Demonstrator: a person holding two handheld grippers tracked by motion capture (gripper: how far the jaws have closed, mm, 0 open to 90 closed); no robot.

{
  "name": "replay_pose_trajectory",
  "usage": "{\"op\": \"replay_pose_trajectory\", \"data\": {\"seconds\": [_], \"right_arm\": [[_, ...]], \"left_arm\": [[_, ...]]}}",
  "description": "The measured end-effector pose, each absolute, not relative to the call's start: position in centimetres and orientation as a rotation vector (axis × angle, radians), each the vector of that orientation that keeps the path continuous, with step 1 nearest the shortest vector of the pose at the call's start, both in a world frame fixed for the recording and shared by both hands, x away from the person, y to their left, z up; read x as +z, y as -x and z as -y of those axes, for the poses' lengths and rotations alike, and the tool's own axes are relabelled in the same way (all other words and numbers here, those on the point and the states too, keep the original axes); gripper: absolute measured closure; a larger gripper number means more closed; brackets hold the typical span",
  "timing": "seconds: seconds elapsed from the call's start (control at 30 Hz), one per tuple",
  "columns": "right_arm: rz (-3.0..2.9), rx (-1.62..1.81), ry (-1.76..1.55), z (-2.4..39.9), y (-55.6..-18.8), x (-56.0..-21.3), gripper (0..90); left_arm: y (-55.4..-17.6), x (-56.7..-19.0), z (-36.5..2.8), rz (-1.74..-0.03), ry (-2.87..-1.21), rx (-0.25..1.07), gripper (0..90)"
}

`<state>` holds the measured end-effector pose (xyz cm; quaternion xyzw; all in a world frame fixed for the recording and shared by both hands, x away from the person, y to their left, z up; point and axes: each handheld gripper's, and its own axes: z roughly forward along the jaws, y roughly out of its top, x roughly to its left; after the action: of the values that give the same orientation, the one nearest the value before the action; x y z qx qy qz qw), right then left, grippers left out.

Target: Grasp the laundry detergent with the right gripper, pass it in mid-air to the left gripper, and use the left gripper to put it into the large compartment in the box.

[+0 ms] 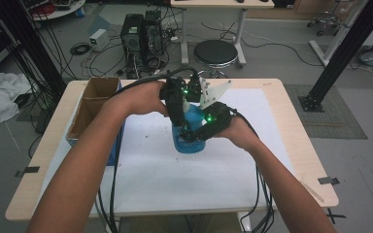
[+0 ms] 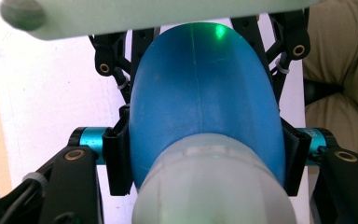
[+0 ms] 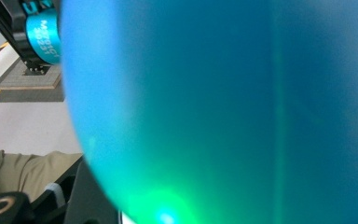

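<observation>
Blue bottle (image 1: 190,138) is standing mid-table (image 1: 141,194), right of the cardboard box (image 1: 93,104); right gripper (image 1: 194,135) is clamping its body, left gripper (image 1: 179,119) pinching below the white cap (image 2: 214,186). Steady, level grips should be preventing slipping.

Blue bottle (image 2: 205,102): smooth, glossy plastic; its cap (image 2: 214,186) matt, whitish plastic.

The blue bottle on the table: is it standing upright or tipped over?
Upright. The blue bottle stands base-down on the white mat, its pale cap uppermost, with a hand-held gripper on each side.
</observation>
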<state>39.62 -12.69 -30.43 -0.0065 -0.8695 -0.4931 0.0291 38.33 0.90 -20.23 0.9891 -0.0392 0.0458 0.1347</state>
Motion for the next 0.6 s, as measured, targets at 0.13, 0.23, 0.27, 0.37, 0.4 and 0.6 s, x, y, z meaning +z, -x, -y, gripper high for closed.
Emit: {"op": "replay_pose_trajectory", "data": {"seconds": [0.13,0.23,0.27,0.37,0.4,0.6], "right_arm": [[2.680,-1.522,0.014,12.8,-39.5,-30.3,44.5],[2.689,-1.525,0.005,12.8,-39.3,-30.2,44.2],[2.695,-1.525,0.003,12.8,-39.3,-30.2,43.9],[2.698,-1.526,0.008,12.8,-39.1,-30.1,38.1],[2.712,-1.524,0.027,12.9,-39.0,-30.0,29.0],[2.793,-1.431,0.144,14.9,-38.3,-30.1,4.6]], "left_arm": [[-38.2,-20.1,-0.9,0.113,-2.857,0.136,37.5],[-38.0,-20.0,-0.9,0.126,-2.860,0.145,37.5],[-38.0,-20.0,-0.9,0.126,-2.860,0.145,37.6],[-37.8,-19.8,-0.8,0.139,-2.873,0.140,37.7],[-37.8,-19.7,-0.9,0.139,-2.875,0.137,37.8],[-37.7,-18.9,-1.6,0.109,-2.891,0.169,37.8]]}}
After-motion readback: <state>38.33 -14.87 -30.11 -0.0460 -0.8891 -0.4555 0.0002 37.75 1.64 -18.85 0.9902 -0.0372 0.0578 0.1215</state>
